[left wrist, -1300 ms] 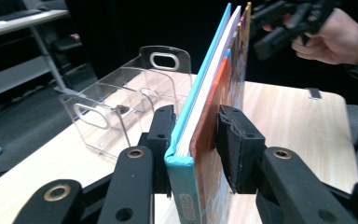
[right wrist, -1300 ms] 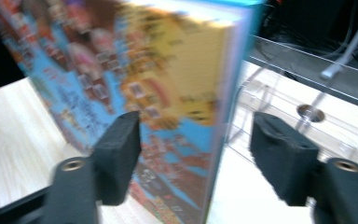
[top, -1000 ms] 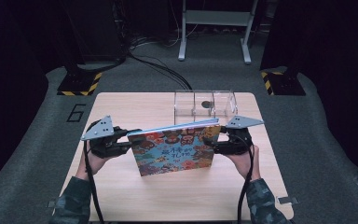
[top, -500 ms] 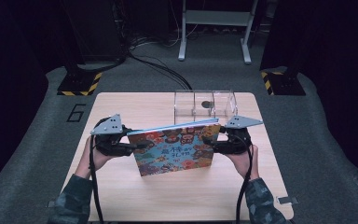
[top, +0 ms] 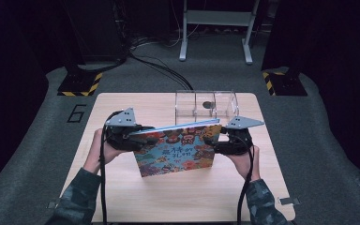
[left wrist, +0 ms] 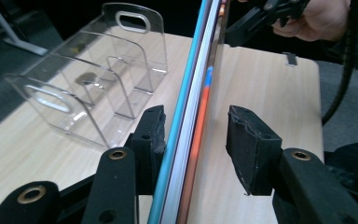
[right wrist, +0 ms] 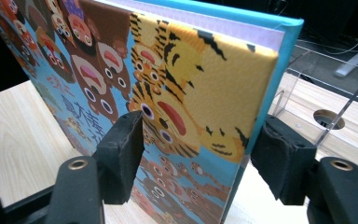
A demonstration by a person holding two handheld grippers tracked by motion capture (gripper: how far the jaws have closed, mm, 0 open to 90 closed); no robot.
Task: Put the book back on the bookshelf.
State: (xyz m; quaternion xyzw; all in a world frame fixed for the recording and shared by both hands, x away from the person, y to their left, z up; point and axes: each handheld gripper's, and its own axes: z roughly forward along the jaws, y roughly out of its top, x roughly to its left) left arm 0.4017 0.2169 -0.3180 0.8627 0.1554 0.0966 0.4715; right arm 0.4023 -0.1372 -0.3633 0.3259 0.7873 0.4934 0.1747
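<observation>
A colourful picture book (top: 176, 150) stands on its lower edge on the wooden table (top: 122, 108), leaning a little. My left gripper (top: 147, 138) straddles its left edge. In the left gripper view the jaws (left wrist: 196, 121) have just been opening: one pad touches the blue back cover and the other stands clear of the book's page edge (left wrist: 196, 93). My right gripper (top: 211, 140) is at the book's right edge. Its jaws (right wrist: 203, 126) have just been closing and now sit against the tiger-patterned front cover (right wrist: 182, 84) and the blue back.
A clear plastic organiser (top: 206, 103) with dividers and cut-out handles stands just behind the book, a dark round spot (top: 207, 105) showing through it. Bare tabletop lies in front of the book. Beyond the table are a grey floor, cables and a metal stand (top: 215, 28).
My left gripper has slid right and a little up along the book's top-left edge. The book and the right gripper have stayed put.
</observation>
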